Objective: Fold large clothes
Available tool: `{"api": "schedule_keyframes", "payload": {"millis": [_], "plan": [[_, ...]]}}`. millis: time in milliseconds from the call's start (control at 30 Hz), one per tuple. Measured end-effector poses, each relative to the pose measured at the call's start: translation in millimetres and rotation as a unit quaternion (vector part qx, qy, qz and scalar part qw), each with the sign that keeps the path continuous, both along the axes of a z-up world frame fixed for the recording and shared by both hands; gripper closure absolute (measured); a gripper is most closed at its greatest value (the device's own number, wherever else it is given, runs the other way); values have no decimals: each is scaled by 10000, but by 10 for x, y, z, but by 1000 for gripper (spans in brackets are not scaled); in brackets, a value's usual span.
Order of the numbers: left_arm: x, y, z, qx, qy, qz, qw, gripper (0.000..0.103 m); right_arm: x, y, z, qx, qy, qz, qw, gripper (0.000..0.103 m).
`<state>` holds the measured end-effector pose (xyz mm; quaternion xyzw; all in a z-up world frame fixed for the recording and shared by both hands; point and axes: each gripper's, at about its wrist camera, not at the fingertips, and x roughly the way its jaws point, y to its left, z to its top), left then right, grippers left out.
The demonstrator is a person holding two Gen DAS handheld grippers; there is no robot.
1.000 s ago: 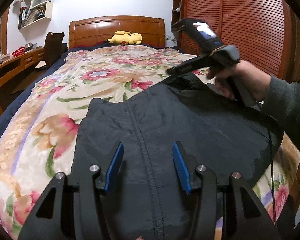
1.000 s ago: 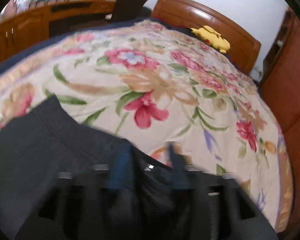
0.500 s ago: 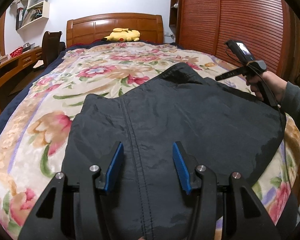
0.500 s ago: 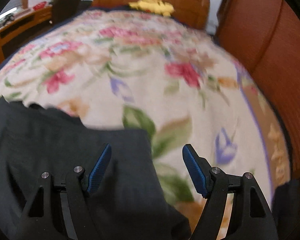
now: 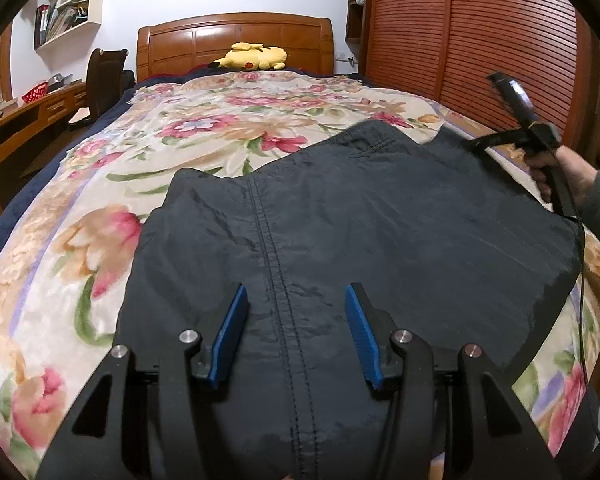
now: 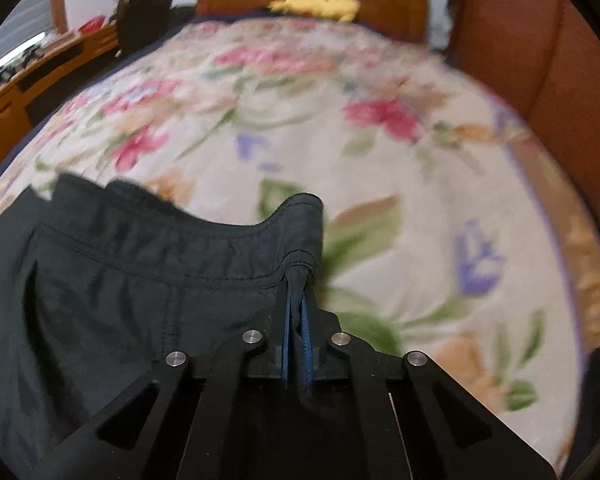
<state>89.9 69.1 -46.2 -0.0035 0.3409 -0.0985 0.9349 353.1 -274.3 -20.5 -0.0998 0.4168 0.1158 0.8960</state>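
Observation:
A large black garment (image 5: 360,232) with a stitched centre seam lies spread on the floral bedspread (image 5: 204,136). My left gripper (image 5: 296,320) is open, its blue pads straddling the seam just above the cloth, holding nothing. My right gripper (image 6: 297,312) is shut on the garment's elastic waistband corner (image 6: 304,220) and lifts that corner slightly. In the left wrist view the right gripper (image 5: 476,142) sits at the garment's far right corner, held by a hand.
A yellow plush toy (image 5: 252,58) lies by the wooden headboard (image 5: 236,36). A slatted wooden wardrobe (image 5: 480,40) runs along the right of the bed. A desk (image 5: 28,116) and a chair (image 5: 106,80) stand at the left.
My right gripper was open half a second ago and has shut on the waistband corner at the garment's far right. The garment lies flatter and wider. My left gripper stays open over the seam.

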Motion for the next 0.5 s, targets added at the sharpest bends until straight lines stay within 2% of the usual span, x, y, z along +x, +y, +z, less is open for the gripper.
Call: {"api": "schedule_keyframes", "payload": {"millis": [100,267,333,367,400,433,467,500], "plan": [[13,4,-10,1,17,8,10000,53,-79,-184,143,-465,-468,-399,9970,101],[17,17,-9,3,20,33,10000,53,-35,-169,5,-886,-212,-661,9936,101],[11,18,-14,18,8,33,10000,53,-103,-121,45,-839,-308,-589,9943,94],[1,17,-16,18,3,30,10000,53,-144,-111,78,-846,-345,-609,9940,83],[-2,17,-19,11,4,28,10000,53,-207,-79,122,-885,-385,-602,9935,65],[-2,15,-19,8,5,31,10000,53,-281,-62,159,-873,-442,-542,9937,54],[-3,16,-19,2,3,34,10000,53,-355,-47,198,-817,-524,-461,9942,38],[-2,13,-20,16,3,33,10000,53,-487,-13,264,-720,-641,-352,9947,33]]}}
